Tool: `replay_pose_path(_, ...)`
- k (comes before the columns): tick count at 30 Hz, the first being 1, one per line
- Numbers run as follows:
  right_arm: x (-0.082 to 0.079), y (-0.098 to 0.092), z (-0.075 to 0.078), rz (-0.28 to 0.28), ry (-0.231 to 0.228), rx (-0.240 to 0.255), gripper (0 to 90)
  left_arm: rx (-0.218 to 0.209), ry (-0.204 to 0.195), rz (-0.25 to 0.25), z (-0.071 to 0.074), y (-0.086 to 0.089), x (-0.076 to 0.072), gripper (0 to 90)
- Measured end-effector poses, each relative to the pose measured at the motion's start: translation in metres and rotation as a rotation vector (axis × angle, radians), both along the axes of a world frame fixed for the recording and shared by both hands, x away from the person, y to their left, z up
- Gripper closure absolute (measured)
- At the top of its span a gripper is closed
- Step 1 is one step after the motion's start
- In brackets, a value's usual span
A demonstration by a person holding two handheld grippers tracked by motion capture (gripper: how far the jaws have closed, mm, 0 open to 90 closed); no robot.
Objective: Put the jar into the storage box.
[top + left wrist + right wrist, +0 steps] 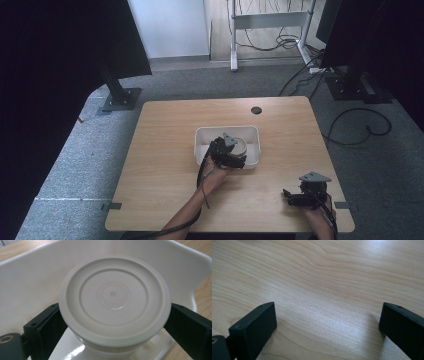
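A round white jar with a cream lid (113,297) stands inside a white plastic bin (32,277). In the high view the jar (241,146) is in the bin (201,135) at the table's middle. My left gripper (231,151) reaches into the bin. Its black jaws stand spread wide on either side of the jar, just under the lid's rim (115,315). I cannot tell whether they touch it. My right gripper (291,196) rests low near the table's front right corner. It is open over bare wood (327,315), with nothing between the jaws.
The light wooden table (165,165) has a small round cable hole (256,110) at the back. Dark stands, a desk frame and loose cables stand on the grey carpet beyond the table.
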State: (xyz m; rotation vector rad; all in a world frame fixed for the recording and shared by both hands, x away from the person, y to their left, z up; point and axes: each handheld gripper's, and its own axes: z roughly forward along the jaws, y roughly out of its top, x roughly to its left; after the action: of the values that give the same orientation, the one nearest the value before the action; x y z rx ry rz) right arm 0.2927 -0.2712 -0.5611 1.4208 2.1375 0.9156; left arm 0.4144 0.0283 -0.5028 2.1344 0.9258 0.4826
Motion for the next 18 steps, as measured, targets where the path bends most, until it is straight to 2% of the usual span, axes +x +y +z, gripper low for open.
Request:
replay_pose_path(7, 0.000, 0.000, 0.000, 0.000, 0.000, 0.000, 0.9, -0.014, -0.002, -0.007, 0.002, 0.005, -0.005, 5.6)
replay_pose_path(18, 0.000, 0.000, 0.000, 0.000, 0.000, 0.000, 0.9, -0.006, 0.005, -0.029, -0.002, 0.011, -0.012, 5.5)
